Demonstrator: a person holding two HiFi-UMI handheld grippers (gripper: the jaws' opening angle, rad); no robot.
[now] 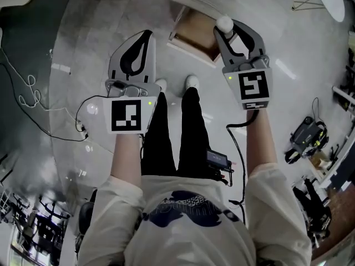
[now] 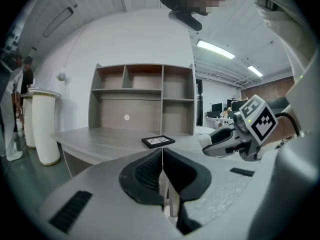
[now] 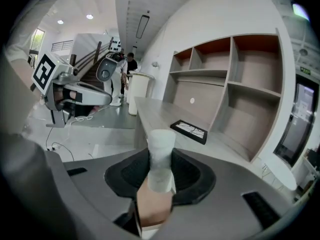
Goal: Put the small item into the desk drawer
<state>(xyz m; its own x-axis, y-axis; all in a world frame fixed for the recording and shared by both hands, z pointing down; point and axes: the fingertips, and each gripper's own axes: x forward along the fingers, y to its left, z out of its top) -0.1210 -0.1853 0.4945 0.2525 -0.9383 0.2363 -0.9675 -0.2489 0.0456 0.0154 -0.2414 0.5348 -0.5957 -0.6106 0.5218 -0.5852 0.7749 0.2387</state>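
The small item [image 1: 224, 22] is a white cylinder with a tan lower part [image 3: 161, 156]. My right gripper [image 1: 226, 31] is shut on it, and it stands upright between the pads in the right gripper view. In the head view the item hangs at the right edge of the open desk drawer [image 1: 195, 31], whose inside is brown wood. My left gripper [image 1: 146, 35] is held out beside it, left of the drawer. Its jaws meet with nothing between them in the left gripper view [image 2: 162, 156].
The grey desk [image 2: 100, 136] carries a shelf unit [image 2: 142, 99] and a flat black frame [image 2: 158, 141] [image 3: 189, 131]. A white column [image 2: 42, 129] stands at the desk's left. Cables [image 1: 28, 93] lie on the floor at left, and gear [image 1: 308, 134] at right. People [image 3: 131, 64] stand far off.
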